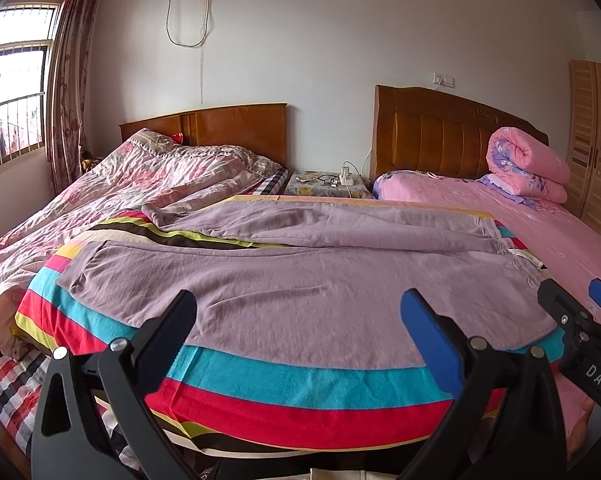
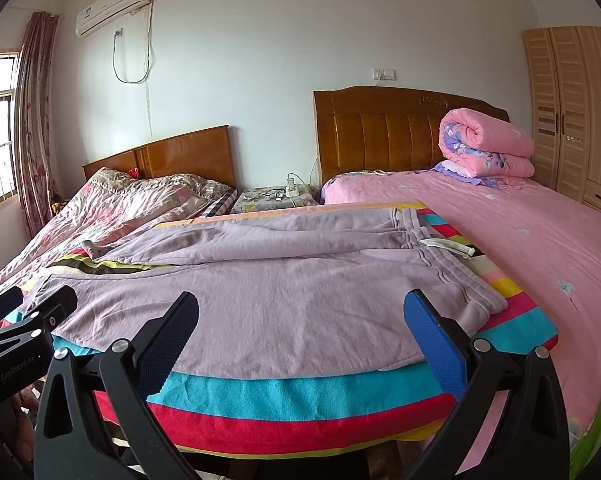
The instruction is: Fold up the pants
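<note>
Lilac sweatpants (image 1: 300,280) lie spread on a striped, multicoloured blanket (image 1: 284,384), waistband to the right with a white drawstring (image 2: 448,246), legs running left; the far leg is rumpled. They also show in the right wrist view (image 2: 284,292). My left gripper (image 1: 300,316) is open and empty, hovering over the near leg's front edge. My right gripper (image 2: 304,316) is open and empty, over the near edge close to the waistband. Each gripper shows at the other view's side: the right gripper (image 1: 576,300) and the left gripper (image 2: 32,300).
The blanket (image 2: 300,400) covers a raised surface between two beds. A bed with a floral quilt (image 1: 120,184) is to the left, a pink bed (image 2: 520,240) with a rolled pink duvet (image 2: 484,140) to the right. A nightstand (image 2: 272,200) with cables stands behind. A wardrobe (image 2: 572,112) is at far right.
</note>
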